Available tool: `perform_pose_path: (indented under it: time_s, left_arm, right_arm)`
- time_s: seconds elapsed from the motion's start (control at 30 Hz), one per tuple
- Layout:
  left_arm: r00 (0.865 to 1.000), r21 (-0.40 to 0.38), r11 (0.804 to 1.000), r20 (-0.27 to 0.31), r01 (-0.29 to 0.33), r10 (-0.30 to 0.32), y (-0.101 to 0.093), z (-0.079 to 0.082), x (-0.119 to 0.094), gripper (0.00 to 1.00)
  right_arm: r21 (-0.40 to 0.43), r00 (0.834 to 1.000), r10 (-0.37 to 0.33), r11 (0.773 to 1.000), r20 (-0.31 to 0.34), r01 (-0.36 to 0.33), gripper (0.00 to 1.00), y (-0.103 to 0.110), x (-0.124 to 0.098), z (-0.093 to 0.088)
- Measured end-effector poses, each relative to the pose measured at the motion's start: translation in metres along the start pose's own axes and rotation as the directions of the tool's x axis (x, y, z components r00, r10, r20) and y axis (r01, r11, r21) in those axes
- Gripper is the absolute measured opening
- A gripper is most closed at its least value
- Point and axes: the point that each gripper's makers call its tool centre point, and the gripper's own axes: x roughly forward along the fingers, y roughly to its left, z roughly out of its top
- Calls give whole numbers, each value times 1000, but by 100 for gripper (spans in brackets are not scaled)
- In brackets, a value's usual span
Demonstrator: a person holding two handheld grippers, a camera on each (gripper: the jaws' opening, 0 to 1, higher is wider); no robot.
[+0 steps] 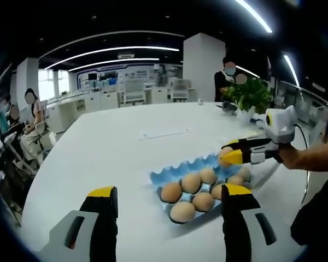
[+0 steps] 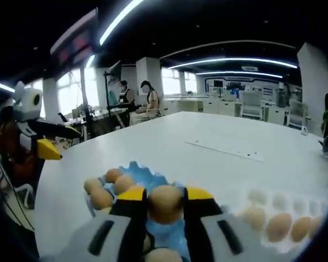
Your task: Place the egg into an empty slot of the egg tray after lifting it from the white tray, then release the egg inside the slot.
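Observation:
My right gripper [image 2: 165, 194] is shut on a brown egg [image 2: 165, 203], held just above the blue egg tray [image 2: 139, 170]. That tray carries several brown eggs [image 2: 101, 196] along its left side. To its right lies the white tray [image 2: 287, 204], also with several eggs. In the left gripper view the right gripper [image 1: 233, 156] comes in from the right and holds the egg [image 1: 224, 155] over the far edge of the blue tray [image 1: 177, 170]. My left gripper [image 1: 168, 191] is open and empty, its jaws wide apart in front of the blue tray.
The trays rest on a large white table [image 1: 115, 153]. A paper strip [image 1: 164, 132] lies at mid-table and a potted plant [image 1: 249, 95] stands at the far right. People sit at desks beyond the table's left edge [image 1: 30, 117]. A hand [image 1: 300, 156] holds the right gripper.

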Motion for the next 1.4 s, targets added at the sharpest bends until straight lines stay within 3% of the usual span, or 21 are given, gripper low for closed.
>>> perform_pose_path:
  time_s: [1.07,1.4]
  left_arm:
    - [1000,-1,1000,-4,-2,2,1,0,0,78]
    - [1000,4,1000,-6,0,0,0,-1,-1,78]
  right_arm:
    - [27,997,18,1000,-72,-16,25,5,13,-31]
    - [34,998,26,999,-63,-24,27,5,12,-30]
